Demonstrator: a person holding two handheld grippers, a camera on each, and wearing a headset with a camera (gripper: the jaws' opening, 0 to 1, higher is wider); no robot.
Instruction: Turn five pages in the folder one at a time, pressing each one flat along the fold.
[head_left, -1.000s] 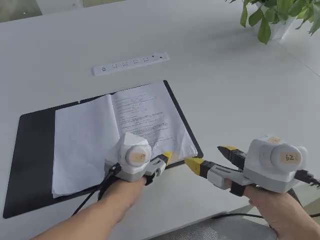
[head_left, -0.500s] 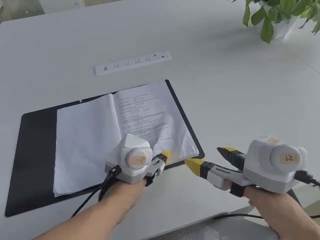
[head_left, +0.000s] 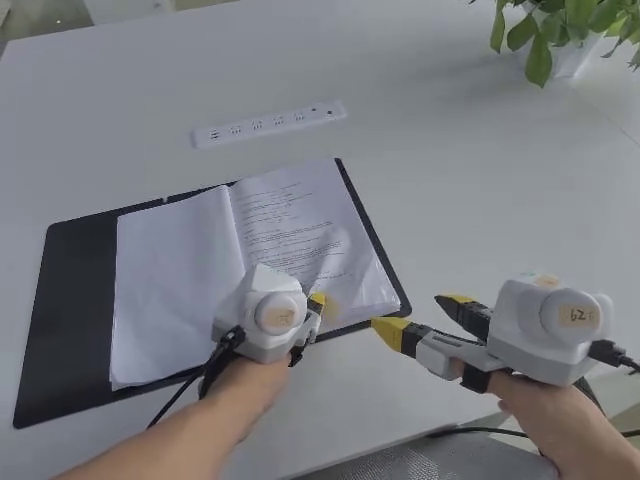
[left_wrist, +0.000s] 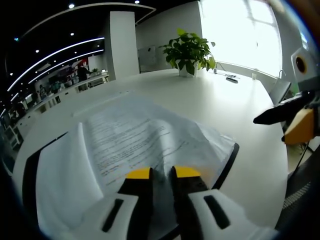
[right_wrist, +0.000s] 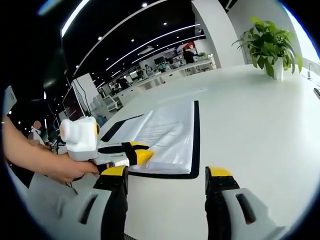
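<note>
White page (head_left: 300, 235) lies at 12 o'clock of our left gripper (left_wrist: 163, 173), jaws near-closed over its edge, we can't confirm a pinch; right gripper (head_left: 420, 312) spread, farther off.

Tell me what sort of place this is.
Probably an open-plan office: a large white table carrying a power strip and a potted plant, with rows of desks under long ceiling light strips behind.
</note>
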